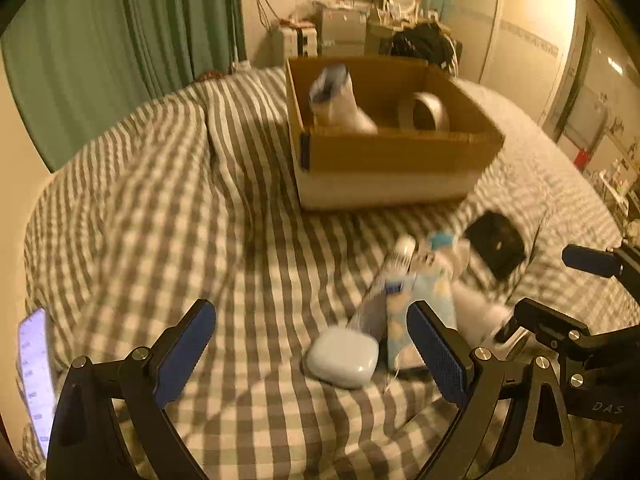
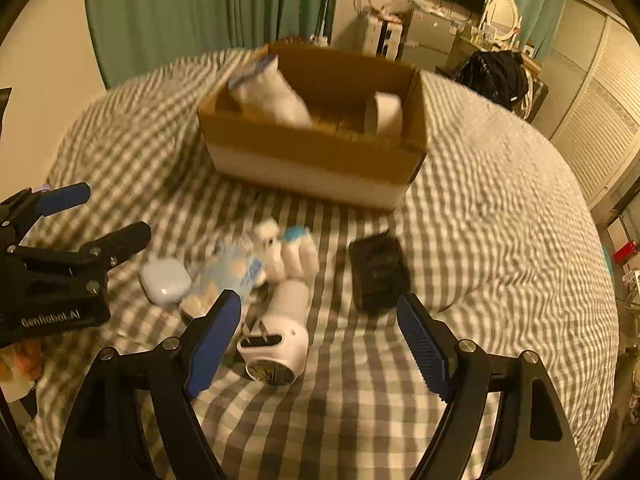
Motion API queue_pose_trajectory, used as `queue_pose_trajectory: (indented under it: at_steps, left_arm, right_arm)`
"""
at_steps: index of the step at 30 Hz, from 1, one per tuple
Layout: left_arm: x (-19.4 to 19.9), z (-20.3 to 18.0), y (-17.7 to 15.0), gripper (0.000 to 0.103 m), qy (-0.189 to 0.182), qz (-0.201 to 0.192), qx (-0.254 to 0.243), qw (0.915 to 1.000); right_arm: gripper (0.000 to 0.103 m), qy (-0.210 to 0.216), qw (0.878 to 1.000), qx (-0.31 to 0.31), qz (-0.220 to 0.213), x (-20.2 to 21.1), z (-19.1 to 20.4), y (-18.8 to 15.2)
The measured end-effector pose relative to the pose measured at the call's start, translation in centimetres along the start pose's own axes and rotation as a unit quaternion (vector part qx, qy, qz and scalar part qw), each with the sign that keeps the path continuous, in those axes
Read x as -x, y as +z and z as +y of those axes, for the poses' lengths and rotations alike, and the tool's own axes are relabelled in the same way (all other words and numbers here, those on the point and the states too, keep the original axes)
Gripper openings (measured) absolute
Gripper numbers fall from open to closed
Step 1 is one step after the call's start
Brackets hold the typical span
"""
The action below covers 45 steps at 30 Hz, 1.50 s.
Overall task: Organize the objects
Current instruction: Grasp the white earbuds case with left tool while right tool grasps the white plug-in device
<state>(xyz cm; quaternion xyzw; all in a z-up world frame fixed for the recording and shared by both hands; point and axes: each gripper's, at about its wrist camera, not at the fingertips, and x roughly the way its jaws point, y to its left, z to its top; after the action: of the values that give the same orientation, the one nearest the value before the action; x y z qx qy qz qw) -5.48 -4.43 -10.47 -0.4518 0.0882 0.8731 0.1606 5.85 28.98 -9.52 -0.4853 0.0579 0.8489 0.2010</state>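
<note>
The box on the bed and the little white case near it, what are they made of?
The box looks like brown cardboard, matte, with a rough cut edge along its rim. The white case looks like smooth plastic: rounded corners and a soft shine. The bedcover is checked cloth that wrinkles.

Cardboard box (image 1: 384, 152) matt; checked bedcover (image 1: 200, 208) soft cloth; white case (image 1: 343, 357) smooth glossy plastic.
</note>
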Motion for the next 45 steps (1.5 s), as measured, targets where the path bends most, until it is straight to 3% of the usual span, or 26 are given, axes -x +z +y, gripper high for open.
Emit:
queue_pose_trajectory:
  at_steps: [11, 17, 20, 22, 25, 27, 28, 30, 45]
  left_arm:
    - [-3.7, -1.1, -2.2, 0.099, -0.014, 0.057, -0.03, 0.9978]
    - [-5.6, -1.5, -2.2, 0.099, -0.011, 0.098, -0.041, 0.9943]
    - [-6.2, -1.7, -2.1, 0.099, -0.006, 0.114, -0.043, 0.9926]
    - [-6.7, -1.8, -2.0, 0.097, -0.007, 0.123, -0.044, 0.9914]
    - [-7.0, -1.8, -2.0, 0.077, -0.025, 0.134, -0.043, 0.9897]
    - [-7.2, -1.8, -2.1, 0.057, -0.03, 0.141, -0.043, 0.9886]
    - [-7.3, -1.9, -2.2, 0.055, -0.03, 0.144, -0.045, 0.9881]
    - [-7.2, -2.1, -2.2, 0.05, -0.028, 0.144, -0.05, 0.988]
    - [-2.5, -2.1, -0.9, 0.049, -0.021, 0.091, -0.049, 0.9944]
  right_arm:
    - [0.077, 0.029, 0.998, 0.007, 0.058, -3.8, 1.1, -2.3]
    - [0.064, 0.045, 0.996, 0.015, 0.079, -4.7, 1.7, -2.4]
    - [0.051, 0.052, 0.995, 0.014, 0.085, -5.0, 1.7, -2.4]
    - [0.049, 0.05, 0.995, 0.016, 0.087, -5.2, 1.9, -2.5]
    - [0.049, 0.044, 0.995, 0.02, 0.083, -5.0, 2.1, -2.5]
    - [0.049, 0.041, 0.996, 0.019, 0.079, -4.9, 2.2, -2.4]
    - [0.049, 0.04, 0.996, 0.019, 0.077, -4.7, 2.2, -2.4]
    - [0.049, 0.04, 0.996, 0.017, 0.074, -4.6, 2.1, -2.4]
    - [0.049, 0.027, 0.999, 0.018, 0.029, -2.6, 1.7, -2.1]
